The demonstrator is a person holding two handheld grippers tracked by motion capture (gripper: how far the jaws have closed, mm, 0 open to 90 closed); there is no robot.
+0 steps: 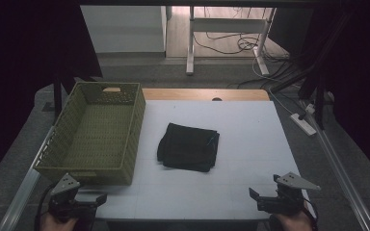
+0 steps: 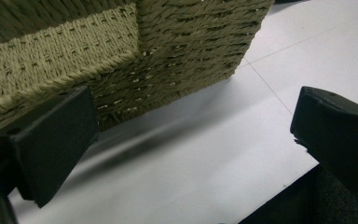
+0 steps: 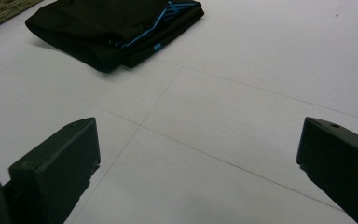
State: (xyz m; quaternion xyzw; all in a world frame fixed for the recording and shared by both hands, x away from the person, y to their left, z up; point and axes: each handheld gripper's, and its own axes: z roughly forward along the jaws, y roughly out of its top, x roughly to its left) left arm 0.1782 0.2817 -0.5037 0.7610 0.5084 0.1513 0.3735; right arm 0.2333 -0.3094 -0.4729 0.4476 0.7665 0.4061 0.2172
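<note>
A folded black garment [image 1: 189, 147] with blue trim lies in the middle of the white table [image 1: 250, 125]; in the right gripper view the garment [image 3: 107, 32] sits far ahead at upper left. A woven olive basket [image 1: 96, 132] stands at the table's left, and I see nothing inside it. My left gripper [image 1: 96, 198] rests at the near left corner, just in front of the basket [image 2: 121, 56], its jaws wide open over bare table. At the near right corner my right gripper [image 1: 256, 198] is open too, nothing between its jaws.
The table's wooden far edge [image 1: 204, 94] borders a carpeted floor. A power strip [image 1: 303, 123] and cables lie on the floor at the right. Metal rails [image 1: 342, 168] run along both table sides. White desk legs [image 1: 191, 43] stand beyond.
</note>
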